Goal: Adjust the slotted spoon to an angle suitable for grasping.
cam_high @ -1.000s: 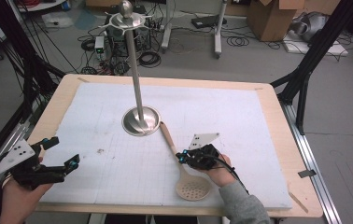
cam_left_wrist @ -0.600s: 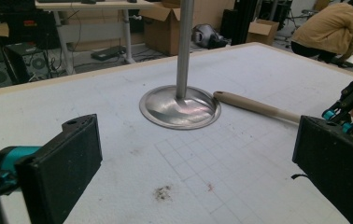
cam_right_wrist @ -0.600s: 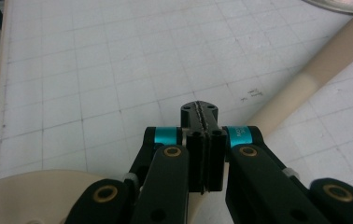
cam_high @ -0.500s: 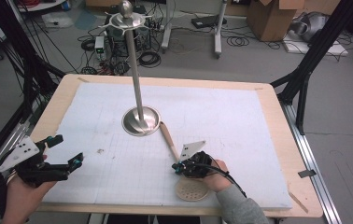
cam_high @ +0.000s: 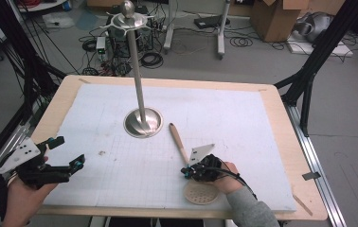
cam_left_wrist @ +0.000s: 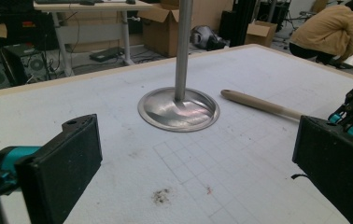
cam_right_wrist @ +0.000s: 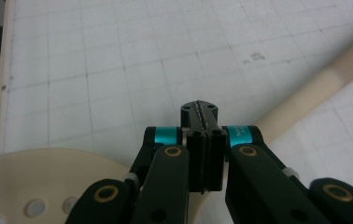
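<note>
Skimmer (cam_high: 201, 193) with a pale wooden handle lies on the white gridded tabletop (cam_high: 262, 123), low and right of centre in the high view, its perforated bowl near the front edge. The right gripper (cam_high: 187, 171) sits over the handle just above the bowl, jaws pressed fully together, holding nothing. At lower left, the left gripper (cam_high: 68, 152) hovers wide open and empty. A steel stand (cam_high: 142, 120) rises mid-frame.

Wood table (cam_high: 281, 113) w/ white grid mat (cam_high: 224, 123), stand (cam_high: 142, 122), skimmer (cam_high: 186, 161).
</note>
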A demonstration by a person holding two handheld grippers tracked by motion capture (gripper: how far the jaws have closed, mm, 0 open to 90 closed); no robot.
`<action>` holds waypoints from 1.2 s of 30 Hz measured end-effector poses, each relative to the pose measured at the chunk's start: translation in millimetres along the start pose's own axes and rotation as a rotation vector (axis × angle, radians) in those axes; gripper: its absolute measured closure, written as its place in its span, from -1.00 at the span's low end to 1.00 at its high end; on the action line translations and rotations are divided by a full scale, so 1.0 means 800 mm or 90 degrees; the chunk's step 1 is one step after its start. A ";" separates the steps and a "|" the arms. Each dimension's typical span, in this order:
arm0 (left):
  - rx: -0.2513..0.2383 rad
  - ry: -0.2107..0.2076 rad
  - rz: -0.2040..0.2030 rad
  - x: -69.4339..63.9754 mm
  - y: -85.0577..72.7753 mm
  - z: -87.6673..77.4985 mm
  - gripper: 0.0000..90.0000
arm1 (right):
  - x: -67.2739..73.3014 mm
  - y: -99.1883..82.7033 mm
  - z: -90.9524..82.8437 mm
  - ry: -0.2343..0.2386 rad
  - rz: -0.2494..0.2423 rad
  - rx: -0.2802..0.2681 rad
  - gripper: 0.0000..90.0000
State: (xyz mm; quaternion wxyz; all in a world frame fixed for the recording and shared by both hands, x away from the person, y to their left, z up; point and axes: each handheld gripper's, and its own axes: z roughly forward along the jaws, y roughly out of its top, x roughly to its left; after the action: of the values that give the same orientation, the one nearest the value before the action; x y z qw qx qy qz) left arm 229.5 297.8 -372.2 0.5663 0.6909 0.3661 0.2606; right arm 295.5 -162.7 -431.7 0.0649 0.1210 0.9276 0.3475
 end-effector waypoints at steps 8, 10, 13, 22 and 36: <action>0.001 -0.001 0.001 -0.001 0.000 0.002 -0.96 | -0.009 -0.025 -0.021 -0.001 0.011 -0.005 1.00; 0.002 0.000 0.000 -0.001 0.000 0.002 -0.96 | -0.011 -0.031 -0.025 -0.001 0.013 -0.005 1.00; 0.002 -0.001 0.002 -0.002 0.000 0.002 -0.96 | -0.013 -0.037 -0.031 -0.005 0.019 -0.007 1.00; 0.005 0.000 0.002 -0.001 0.000 0.004 -0.96 | -0.027 -0.038 -0.050 -0.045 0.071 -0.093 1.00; 0.004 0.005 -0.001 0.001 -0.002 -0.003 -0.96 | -0.067 -0.060 -0.039 -0.103 0.160 -0.056 1.00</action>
State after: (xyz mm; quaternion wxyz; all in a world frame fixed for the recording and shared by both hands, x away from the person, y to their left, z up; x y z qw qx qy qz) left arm 228.0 299.8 -373.7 0.5629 0.6912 0.3695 0.2623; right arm 332.0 -232.1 -437.9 0.1006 0.2611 0.8808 0.3820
